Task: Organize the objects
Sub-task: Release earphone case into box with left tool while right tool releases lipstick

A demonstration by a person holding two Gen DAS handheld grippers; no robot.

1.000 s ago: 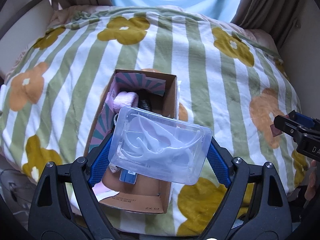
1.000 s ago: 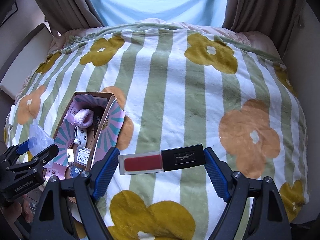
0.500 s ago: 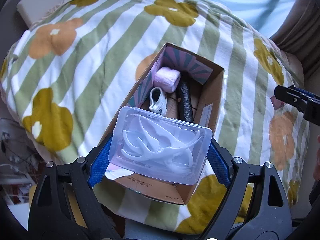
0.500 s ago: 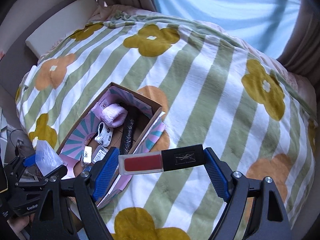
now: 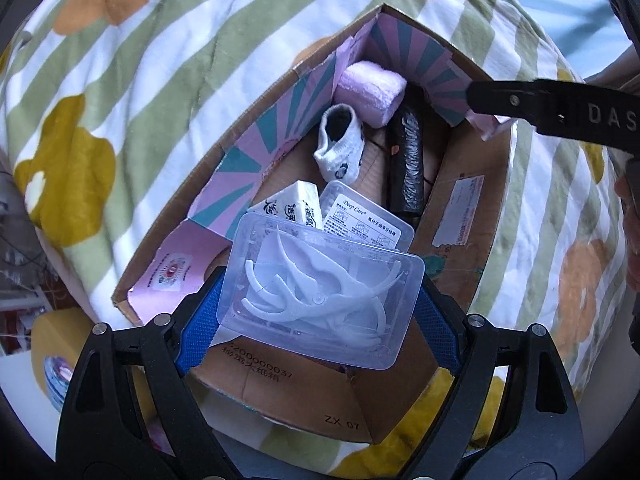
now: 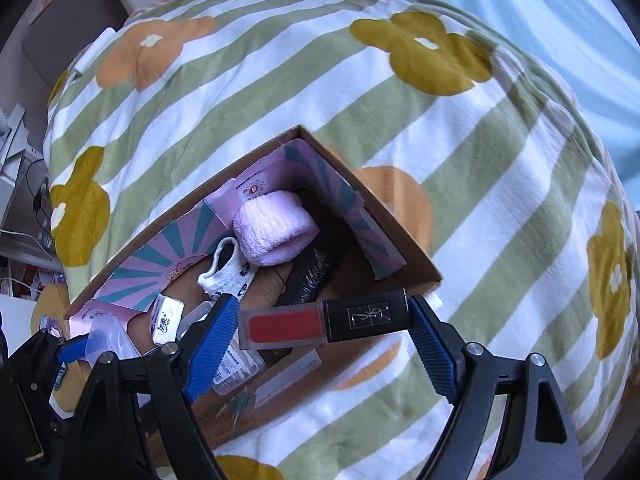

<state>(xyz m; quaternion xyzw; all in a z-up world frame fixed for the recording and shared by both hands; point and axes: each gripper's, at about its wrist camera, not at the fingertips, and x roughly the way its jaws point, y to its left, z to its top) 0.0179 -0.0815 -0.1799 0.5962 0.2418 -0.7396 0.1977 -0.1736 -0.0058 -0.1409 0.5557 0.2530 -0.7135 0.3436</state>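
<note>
Over a flowered blanket, both grippers point steeply down, left gripper jaws clamping a floss-pick case, right gripper jaws a lipstick.

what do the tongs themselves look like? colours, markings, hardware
Both match. The left tongs and right tongs have matte black angular arms with silver round bolt heads, and ribbed blue pads inside each finger. In the left wrist view, the right tongs' black arm carries grey lettering starting "DAS". No cables or sleeves are visible.
</note>
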